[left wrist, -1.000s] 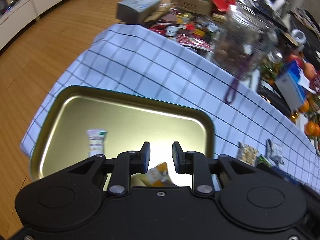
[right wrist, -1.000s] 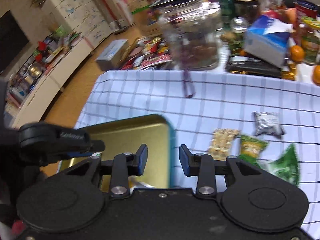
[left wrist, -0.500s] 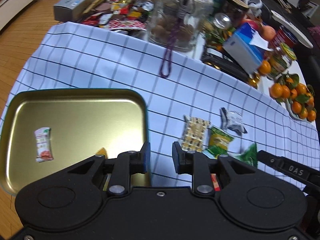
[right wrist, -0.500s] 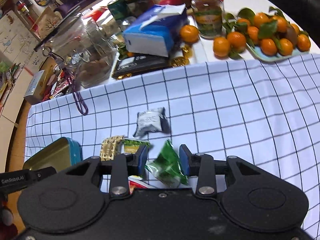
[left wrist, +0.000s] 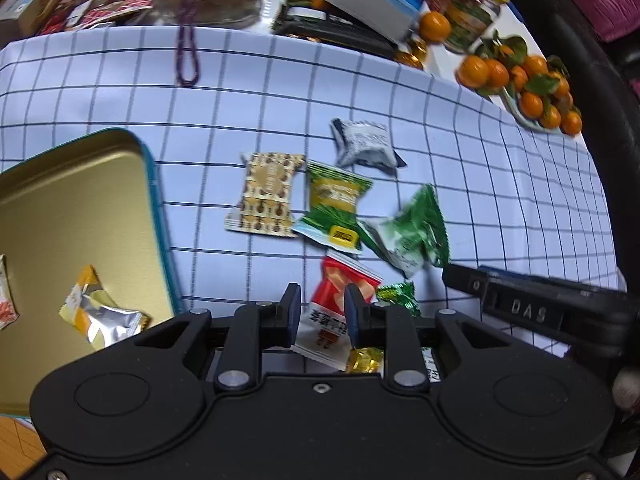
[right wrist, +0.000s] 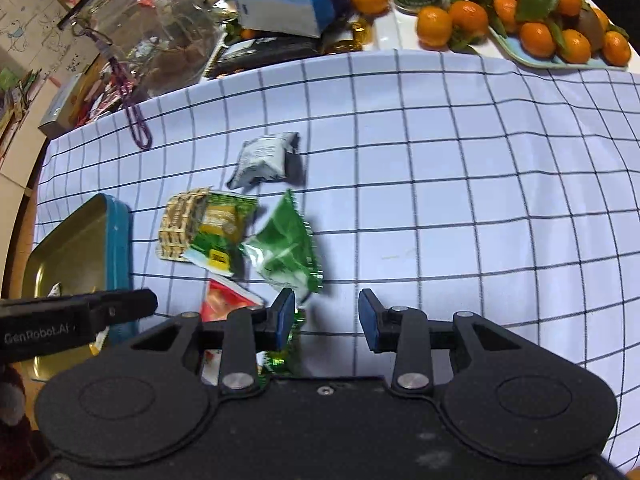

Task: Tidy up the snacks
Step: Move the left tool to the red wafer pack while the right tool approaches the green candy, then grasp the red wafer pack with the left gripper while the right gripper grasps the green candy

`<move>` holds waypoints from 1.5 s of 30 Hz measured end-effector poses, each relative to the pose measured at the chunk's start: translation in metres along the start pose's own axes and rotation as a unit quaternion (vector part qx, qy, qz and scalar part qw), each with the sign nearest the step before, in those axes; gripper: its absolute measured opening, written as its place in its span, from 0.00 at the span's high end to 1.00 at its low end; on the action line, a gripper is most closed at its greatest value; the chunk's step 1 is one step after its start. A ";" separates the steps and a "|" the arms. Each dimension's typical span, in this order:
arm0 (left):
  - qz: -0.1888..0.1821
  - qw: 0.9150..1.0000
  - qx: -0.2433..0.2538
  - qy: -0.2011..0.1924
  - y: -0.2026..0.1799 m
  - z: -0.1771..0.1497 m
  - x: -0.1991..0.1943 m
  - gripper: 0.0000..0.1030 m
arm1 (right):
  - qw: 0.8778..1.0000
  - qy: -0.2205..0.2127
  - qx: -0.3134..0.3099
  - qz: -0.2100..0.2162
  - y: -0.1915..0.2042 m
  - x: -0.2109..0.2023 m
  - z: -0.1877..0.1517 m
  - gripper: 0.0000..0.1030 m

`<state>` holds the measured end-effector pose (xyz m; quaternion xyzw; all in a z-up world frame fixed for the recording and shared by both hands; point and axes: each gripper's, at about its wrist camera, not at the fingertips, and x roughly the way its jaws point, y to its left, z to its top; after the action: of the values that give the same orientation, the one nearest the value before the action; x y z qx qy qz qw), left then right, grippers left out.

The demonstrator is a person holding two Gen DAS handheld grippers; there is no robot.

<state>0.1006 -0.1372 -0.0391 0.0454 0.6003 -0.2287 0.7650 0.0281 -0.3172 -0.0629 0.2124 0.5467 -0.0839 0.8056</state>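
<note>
- The checked cloth (right wrist: 460,184) lies bare to the right of the snacks; clutter lines its far edge: a glass jar (right wrist: 160,36), a blue box (right wrist: 288,4) and a plate of tangerines (right wrist: 560,32).
- The gold tray (left wrist: 72,220) sits at the cloth's left end, its teal rim just left of the snack cluster, with a strip of bare cloth between them.
- In the tray, two snacks show: an orange-and-silver packet (left wrist: 96,312) and a red-printed one (left wrist: 6,296) cut off by the left edge of the view.
- On the cloth, at least six snacks show: a tan patterned packet (left wrist: 268,196), a green-and-yellow packet (left wrist: 334,208) overlapping it, a grey packet (left wrist: 364,144) behind them, a green-and-white packet (left wrist: 412,232), a red packet (left wrist: 340,304) and a small green foil candy (left wrist: 398,296). A gold wrapper (left wrist: 366,360) shows partly behind the left tool.
- The left gripper (left wrist: 320,312) stands narrowly open above the red packet, which shows in the gap; whether the pads touch it I cannot tell.
- The right gripper (right wrist: 326,316) is open somewhat wider over bare cloth and holds nothing; the foil candy lies by its left finger (right wrist: 286,316).
</note>
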 end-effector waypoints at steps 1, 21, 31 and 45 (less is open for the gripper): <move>0.005 1.000 0.011 -0.001 -0.005 -0.001 0.002 0.68 | 1.000 -0.001 0.006 -0.002 -0.003 0.000 0.001 0.63; 0.030 0.997 0.067 0.013 -0.034 -0.011 0.032 0.56 | 1.000 -0.004 0.029 0.008 -0.023 -0.012 -0.001 0.63; 0.029 0.996 0.083 0.016 -0.039 -0.011 0.034 0.56 | 1.000 0.001 0.028 0.006 -0.024 -0.010 -0.003 0.63; 0.050 0.996 0.077 0.015 -0.033 -0.009 0.043 0.51 | 1.000 0.005 0.027 0.008 -0.024 -0.009 -0.004 0.63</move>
<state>0.0864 -0.1763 -0.0748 0.1371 0.5898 -0.2351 0.7603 0.0124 -0.3375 -0.0616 0.2386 0.5462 -0.0909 0.7978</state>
